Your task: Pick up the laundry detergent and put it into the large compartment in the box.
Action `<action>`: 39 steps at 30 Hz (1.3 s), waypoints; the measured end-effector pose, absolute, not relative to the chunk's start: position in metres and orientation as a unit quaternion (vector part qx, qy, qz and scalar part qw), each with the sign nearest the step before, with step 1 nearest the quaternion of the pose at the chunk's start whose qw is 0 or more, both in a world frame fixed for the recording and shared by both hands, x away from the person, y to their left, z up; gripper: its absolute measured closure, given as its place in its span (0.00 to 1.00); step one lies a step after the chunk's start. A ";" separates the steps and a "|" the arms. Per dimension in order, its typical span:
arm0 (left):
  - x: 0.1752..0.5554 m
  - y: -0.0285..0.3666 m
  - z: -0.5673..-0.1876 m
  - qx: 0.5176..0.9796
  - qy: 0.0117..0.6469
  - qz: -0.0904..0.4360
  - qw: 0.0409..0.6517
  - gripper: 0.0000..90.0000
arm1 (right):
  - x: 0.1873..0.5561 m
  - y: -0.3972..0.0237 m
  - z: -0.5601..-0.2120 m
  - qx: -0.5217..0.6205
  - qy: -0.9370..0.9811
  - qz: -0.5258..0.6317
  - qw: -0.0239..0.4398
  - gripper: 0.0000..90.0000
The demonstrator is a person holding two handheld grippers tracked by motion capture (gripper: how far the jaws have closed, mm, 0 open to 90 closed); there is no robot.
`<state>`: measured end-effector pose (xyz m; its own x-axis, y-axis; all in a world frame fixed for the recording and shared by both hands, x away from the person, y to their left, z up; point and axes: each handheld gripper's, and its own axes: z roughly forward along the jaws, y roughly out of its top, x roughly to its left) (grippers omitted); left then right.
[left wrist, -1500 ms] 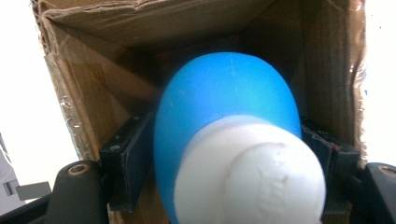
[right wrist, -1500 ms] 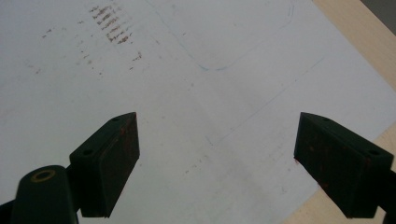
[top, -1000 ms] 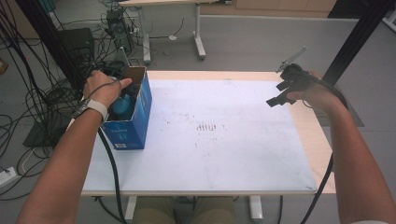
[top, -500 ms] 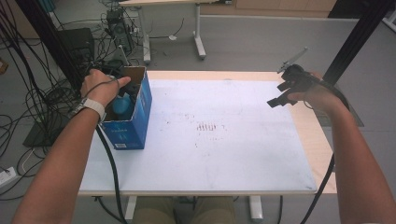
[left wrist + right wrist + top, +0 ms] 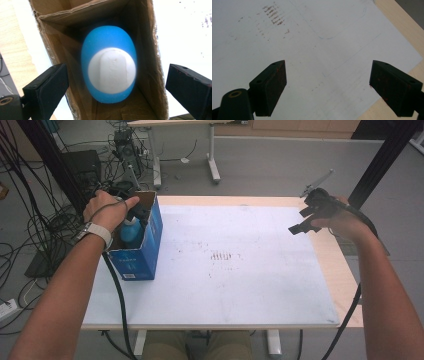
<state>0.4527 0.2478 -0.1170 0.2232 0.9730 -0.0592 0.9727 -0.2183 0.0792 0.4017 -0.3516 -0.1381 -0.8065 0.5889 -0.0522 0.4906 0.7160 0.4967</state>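
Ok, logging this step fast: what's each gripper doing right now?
Left gripper: open, jaws just opened, above the blue bottle in the box, not gripping.
Right gripper: open, holding nothing.

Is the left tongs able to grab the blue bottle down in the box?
Probably yes. The left tongs sit right above the open box, jaws just opened wide, straddling the box walls. Nothing covers the bottle, though the narrow box leaves little room beside it.

Wooden table (image 5: 345, 275), white sheet (image 5: 240, 270) on top, blue box (image 5: 142, 247) at left
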 end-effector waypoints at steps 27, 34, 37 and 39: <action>0.439 0.231 -0.084 0.824 0.563 0.015 0.064 0.06 | 0.401 -0.349 -0.136 0.294 0.920 0.235 0.104 0.16; 0.436 0.225 -0.074 0.831 0.552 0.026 0.059 0.06 | 0.401 -0.349 -0.136 0.294 0.921 0.235 0.104 0.16; 0.435 0.225 -0.069 0.835 0.546 0.027 0.063 0.06 | 0.400 -0.349 -0.135 0.294 0.921 0.235 0.104 0.16; 0.433 0.224 -0.067 0.841 0.537 0.032 0.064 0.06 | 0.400 -0.349 -0.135 0.294 0.920 0.235 0.104 0.16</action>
<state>0.4334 0.2235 -0.0666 0.4210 0.9070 -0.0144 0.8988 -0.4149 0.1412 0.3998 -0.3486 -0.1348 -0.8050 0.5909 -0.0525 0.4931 0.7158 0.4945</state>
